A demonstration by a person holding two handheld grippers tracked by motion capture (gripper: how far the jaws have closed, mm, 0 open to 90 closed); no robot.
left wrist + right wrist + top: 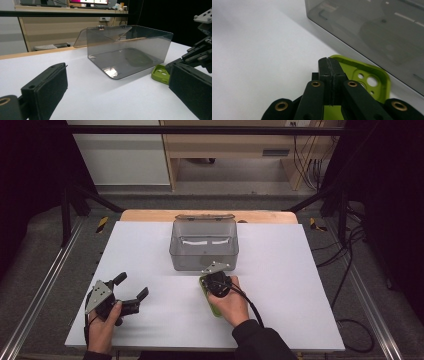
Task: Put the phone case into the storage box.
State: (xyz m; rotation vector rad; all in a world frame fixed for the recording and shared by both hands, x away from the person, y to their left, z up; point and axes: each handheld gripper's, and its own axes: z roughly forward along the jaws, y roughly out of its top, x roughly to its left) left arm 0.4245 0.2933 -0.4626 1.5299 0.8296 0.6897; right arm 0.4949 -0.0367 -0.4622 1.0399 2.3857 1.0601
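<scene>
Right tongs (209, 281) are sitting over the green phone case (372, 82), jaws pressed fully together, pads meeting with no gap in the right gripper view; whether they are pinching the case's edge or just resting on it, can't tell. The case is lying flat on the white counter (280, 285), just in front of the smoky clear plastic box (204, 245), near its front right corner, camera-cutout end pointing toward the box. In the left gripper view the case (161, 73) is showing just beside the box's (125, 50) lower corner, close but apparently not touching. Box is standing upright mid-counter with its hinged lid (204, 217) swung open toward the far side. Left tongs (131, 289) are resting low near the counter's near left corner, held in the person's left hand (102, 330), jaws spread wide and gripping nothing, aimed toward the box. Right hand (233, 306) is wrapping the right gripper's body, cable trailing back over the sleeve.
</scene>
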